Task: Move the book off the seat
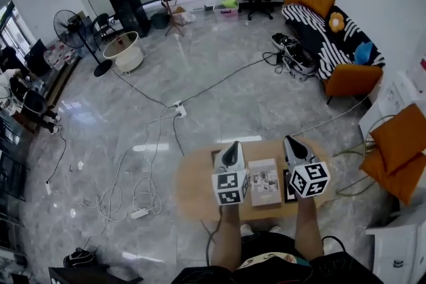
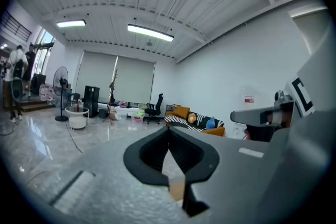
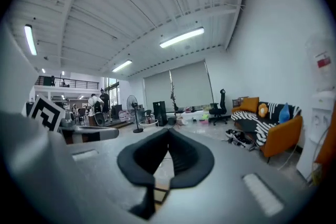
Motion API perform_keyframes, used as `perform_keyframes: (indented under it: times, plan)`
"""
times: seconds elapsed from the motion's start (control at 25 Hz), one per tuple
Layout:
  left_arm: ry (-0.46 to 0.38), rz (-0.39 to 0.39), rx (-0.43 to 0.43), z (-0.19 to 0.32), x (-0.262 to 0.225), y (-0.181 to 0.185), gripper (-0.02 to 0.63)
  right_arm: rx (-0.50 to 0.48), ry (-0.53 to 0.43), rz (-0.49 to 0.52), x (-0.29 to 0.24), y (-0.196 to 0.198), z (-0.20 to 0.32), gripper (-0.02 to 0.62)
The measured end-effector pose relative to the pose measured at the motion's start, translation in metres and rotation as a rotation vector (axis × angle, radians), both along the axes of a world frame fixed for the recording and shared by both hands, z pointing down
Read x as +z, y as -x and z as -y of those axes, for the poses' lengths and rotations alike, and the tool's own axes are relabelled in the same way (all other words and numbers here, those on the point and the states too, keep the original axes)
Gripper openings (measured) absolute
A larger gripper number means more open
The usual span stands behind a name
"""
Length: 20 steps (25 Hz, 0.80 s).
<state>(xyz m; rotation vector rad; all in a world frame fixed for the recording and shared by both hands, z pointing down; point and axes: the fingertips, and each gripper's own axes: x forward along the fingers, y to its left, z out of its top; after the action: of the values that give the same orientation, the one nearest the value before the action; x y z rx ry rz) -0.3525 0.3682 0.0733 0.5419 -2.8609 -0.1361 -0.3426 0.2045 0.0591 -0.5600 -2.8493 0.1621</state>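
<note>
Head view, item one: book (image 1: 264,181), pale cover, lying flat at the middle of the seat (image 1: 196,186), a low oval wooden top. It sits between my two grippers and neither one touches it.

Item two: left gripper (image 1: 233,146), just left of the book, raised above the wood. Its jaws are pressed together with nothing between them, as its own view shows.

Item three: right gripper (image 1: 290,143), just right of the book, jaws likewise closed tight and empty.

Item four: dark flat thing (image 1: 289,187) beside the book's right edge, partly under my right gripper. I cannot tell what it is.

Item five, surroundings: cables (image 1: 143,199) looped over the glossy floor to the left of the seat, striped sofa (image 1: 319,36) well apart at the far right, orange cushions (image 1: 399,143) near the right edge.

Hazards, as I judge them:
- Closed jaws would only shove the book, so both must open first.
- A flat book offers little edge. A jaw could catch the cover alone, and the pages would fan or slip out.
- A careless reach on the right could drag the dark thing along.
- Setting the book down on the left risks landing it on the cables.
</note>
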Motion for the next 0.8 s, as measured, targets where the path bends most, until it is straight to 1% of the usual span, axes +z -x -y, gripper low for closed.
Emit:
perform_keyframes:
  times: [0.12,0.24,0.52,0.8]
  plan:
    - [0.019,0.076,-0.021,-0.005,-0.027,0.009,0.011,0.001,-0.040,0.041,-0.016,0.005,0.002,0.003]
    - [0.016,0.118,-0.035,-0.011,-0.045,0.014,0.011,0.002,-0.065,0.074,-0.027,0.007,0.005,0.003]
    - [-0.020,0.170,-0.064,-0.025,-0.061,0.024,0.011,0.001,-0.123,0.116,-0.038,0.014,-0.003,0.003]
    - [-0.015,0.196,-0.059,-0.028,-0.067,0.029,0.011,0.013,-0.162,0.132,-0.041,0.021,-0.011,0.003]
